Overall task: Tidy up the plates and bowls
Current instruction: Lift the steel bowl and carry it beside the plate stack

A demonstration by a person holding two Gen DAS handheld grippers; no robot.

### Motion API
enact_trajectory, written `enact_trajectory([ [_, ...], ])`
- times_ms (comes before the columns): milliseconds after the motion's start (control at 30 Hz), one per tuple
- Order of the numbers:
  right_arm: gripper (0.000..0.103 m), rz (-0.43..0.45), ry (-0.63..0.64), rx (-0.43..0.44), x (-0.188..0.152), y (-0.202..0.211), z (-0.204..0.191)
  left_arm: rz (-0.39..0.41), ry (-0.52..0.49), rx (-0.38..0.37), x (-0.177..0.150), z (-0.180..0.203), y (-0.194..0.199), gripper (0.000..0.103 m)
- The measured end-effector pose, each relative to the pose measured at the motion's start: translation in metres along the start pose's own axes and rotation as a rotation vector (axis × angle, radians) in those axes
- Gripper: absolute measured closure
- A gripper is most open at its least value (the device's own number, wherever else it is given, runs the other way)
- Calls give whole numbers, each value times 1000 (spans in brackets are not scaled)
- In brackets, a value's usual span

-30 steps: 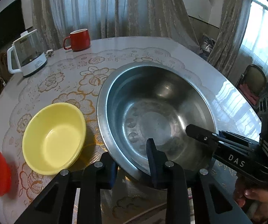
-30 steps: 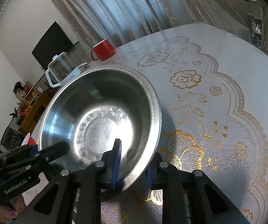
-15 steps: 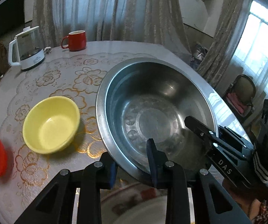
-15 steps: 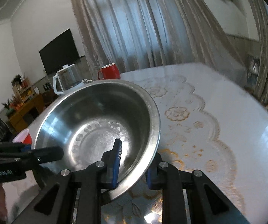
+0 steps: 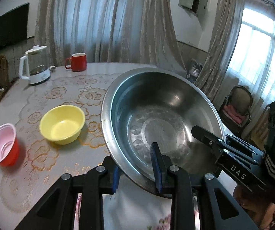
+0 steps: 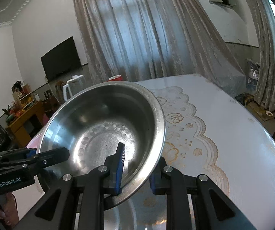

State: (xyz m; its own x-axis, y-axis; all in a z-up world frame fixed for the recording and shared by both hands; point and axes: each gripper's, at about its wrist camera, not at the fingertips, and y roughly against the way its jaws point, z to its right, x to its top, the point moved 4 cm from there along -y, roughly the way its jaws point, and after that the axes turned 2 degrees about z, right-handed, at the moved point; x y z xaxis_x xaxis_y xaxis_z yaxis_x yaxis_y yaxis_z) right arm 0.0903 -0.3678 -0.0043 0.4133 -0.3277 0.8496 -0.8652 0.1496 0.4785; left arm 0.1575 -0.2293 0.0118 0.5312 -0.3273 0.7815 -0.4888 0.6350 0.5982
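We hold steel bowl [image 5: 162,126] off bench [image 5: 83,157], both jaws clamped on near rim: left gripper [image 5: 136,169], right gripper [image 6: 135,172]. Step: carrying bowl. Next, we judge: level it, lower it where it belongs without hitting yellow bowl [image 5: 62,124].

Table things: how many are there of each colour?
Silver: 1, the big bowl, held up by both grippers
Yellow: 1, the small bowl
Red: 2, the mug and the cup
White: 1, the kettle
Total: 5
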Motion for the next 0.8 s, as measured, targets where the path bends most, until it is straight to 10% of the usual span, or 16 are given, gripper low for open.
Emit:
enact_trajectory([
  [800,82,-81,110,209,-54,41,-135,99,219,146,-106,-85,130,73],
])
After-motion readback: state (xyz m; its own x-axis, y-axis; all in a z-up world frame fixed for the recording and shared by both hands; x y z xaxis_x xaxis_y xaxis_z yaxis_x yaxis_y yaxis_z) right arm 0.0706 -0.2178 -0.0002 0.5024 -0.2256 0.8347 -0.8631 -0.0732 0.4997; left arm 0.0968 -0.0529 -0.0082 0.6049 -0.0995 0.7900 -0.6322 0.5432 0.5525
